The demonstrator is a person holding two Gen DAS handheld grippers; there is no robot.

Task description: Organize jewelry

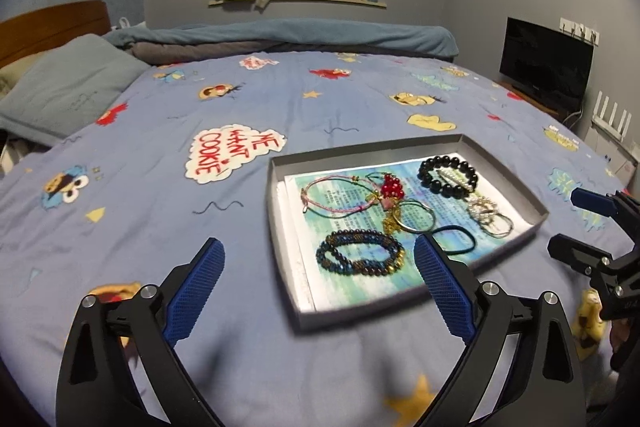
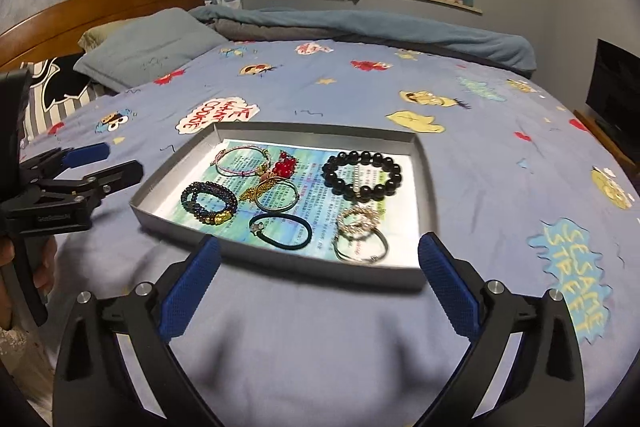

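Left wrist view: the left gripper point(image 1: 318, 269) hangs over the bedspread point(image 1: 160, 195) with jaws spread wide and nothing between them; beyond its tips the grey tray point(image 1: 276, 219) lies flat on the bed, lined with printed paper, a dark beaded bracelet point(image 1: 360, 253) nearest.

Right wrist view: the right gripper point(image 2: 318, 267) gapes just as wide, empty, touching nothing; the tray sits just ahead, holding a black bead bracelet point(image 2: 362, 173), a black hair tie point(image 2: 280, 229), a red bead cluster point(image 2: 285, 166) and thin bangles, all lying apart.
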